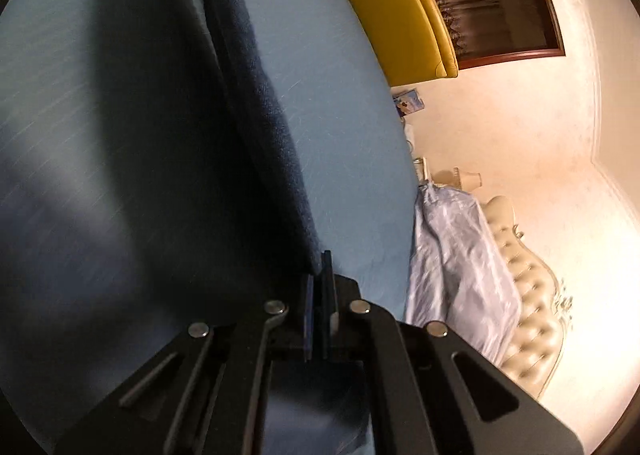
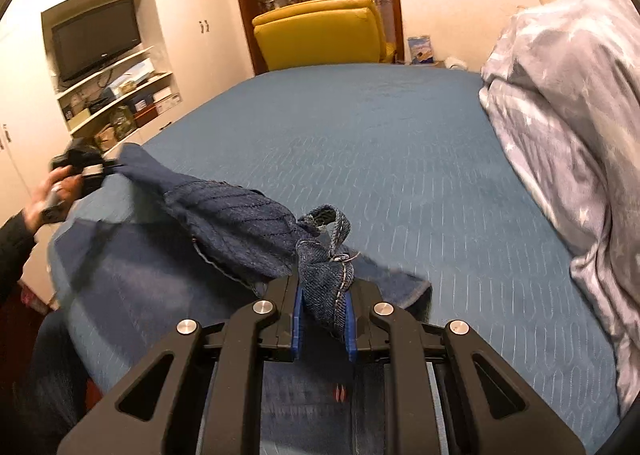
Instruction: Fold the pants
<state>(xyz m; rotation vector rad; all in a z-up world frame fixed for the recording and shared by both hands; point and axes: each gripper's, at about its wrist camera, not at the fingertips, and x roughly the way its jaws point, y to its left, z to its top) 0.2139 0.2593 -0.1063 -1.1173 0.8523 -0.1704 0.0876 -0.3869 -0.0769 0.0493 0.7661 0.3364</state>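
Left tongs (image 1: pixel 320 287) are clamped fully together, raised at arm's length. Right tongs (image 2: pixel 323 303) are clamped, angled downward.

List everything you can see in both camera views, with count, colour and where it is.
pants: one, dark blue denim, stretched above the bed between both grippers
bed: one, blue cover, fills the middle
duvet: one, pale lilac with stars, heaped on the bed's right side
armchair: one, yellow, beyond the bed
television: one, black, in the cupboard niche
left gripper: black, shut on the pants
right gripper: black, blue fingers, shut on the pants
hand: one, holding the left gripper
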